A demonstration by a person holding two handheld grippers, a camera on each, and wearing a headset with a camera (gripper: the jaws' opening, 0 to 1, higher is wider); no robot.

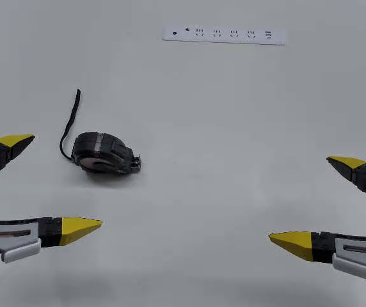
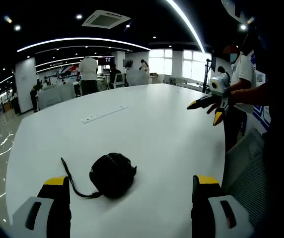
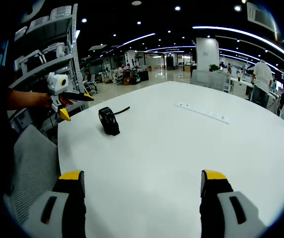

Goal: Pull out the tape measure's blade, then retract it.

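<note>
Left gripper (image 1: 50, 184): at the left edge of the head view. Its jaws are spread wide, the yellow tips well apart. It holds nothing and touches nothing.
Right gripper (image 1: 312, 199): at the right edge of the head view. Its jaws are also spread wide. Nothing is gripped between its yellow tips, and it is apart from every object.
Tape measure (image 1: 103, 153): a black case lying on the white table (image 1: 234, 128), left of centre in the head view. It is near the left gripper, just beyond the gripper's upper tip, and well apart from the right gripper. In the left gripper view it sits low in the frame, in line with the gap between that gripper's open jaws and not touching them.
Strap (image 1: 71, 120): a black cord that leaves the case's left side. It runs toward the upper left of the head view, flat on the table.
Power strip (image 1: 224, 34): white, lying flat at the top centre of the head view, well apart from the tape measure.
Hands: in each gripper view the other gripper shows at the table's edge, held in a person's hand, with its jaws apart.
</note>
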